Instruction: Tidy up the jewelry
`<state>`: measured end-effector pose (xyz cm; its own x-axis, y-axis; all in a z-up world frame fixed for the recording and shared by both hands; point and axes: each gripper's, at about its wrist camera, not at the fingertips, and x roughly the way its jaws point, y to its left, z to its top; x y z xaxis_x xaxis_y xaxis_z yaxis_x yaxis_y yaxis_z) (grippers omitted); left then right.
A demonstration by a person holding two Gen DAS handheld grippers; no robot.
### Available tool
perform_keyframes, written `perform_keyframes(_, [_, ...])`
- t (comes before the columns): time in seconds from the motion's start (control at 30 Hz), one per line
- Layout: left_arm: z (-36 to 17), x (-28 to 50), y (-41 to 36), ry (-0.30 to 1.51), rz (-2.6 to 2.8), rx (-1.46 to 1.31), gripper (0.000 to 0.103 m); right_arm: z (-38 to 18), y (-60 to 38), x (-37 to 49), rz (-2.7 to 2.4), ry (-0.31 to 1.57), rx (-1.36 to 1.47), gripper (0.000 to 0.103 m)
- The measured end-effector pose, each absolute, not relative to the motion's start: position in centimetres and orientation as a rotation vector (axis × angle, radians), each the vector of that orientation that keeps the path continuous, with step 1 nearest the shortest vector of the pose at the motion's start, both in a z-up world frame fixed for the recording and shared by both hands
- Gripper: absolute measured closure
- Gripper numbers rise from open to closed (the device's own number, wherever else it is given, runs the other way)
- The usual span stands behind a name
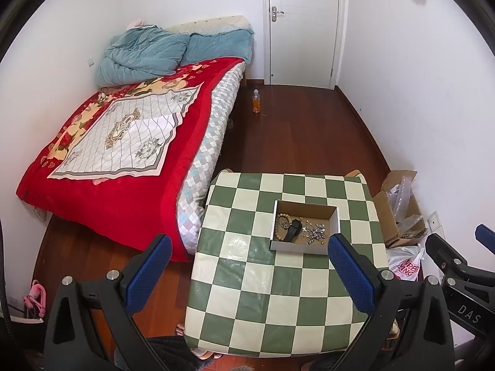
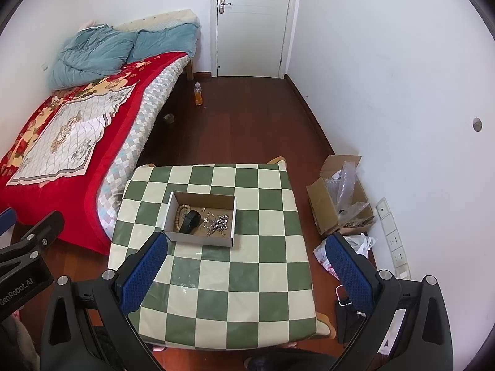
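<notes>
- My left gripper (image 1: 250, 269) and right gripper (image 2: 246, 267) hang spread wide, empty, high above the bench (image 2: 216, 293).
- Ahead of both, the box (image 1: 304, 245) corrals beads, watch and trinkets for sorting.

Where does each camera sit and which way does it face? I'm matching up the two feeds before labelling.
Left wrist: on the left gripper, above the table's near-left, facing the door; its blue fingers and the right gripper show.
Right wrist: on the right gripper, near-right, same heading; the left gripper shows at left.
Shared: checkered table, jewelry box, bed, bottle.
</notes>
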<state>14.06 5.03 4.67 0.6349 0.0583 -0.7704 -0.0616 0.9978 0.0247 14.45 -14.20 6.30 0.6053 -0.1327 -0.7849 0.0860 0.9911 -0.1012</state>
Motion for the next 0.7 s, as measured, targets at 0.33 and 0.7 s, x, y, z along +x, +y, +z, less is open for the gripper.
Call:
perform_keyframes(0.33, [4.86,13.82,4.98,0.869,0.071,-0.002,0.0,6.24,-14.08,14.2,-0.129,0.913,-0.059,0.0])
perform_keyframes(0.7, [5.1,13.67,5.17,0.862,0.071,0.002,0.0,6.24,-14.42,14.19,-0.126,0.916,-0.047,0.0])
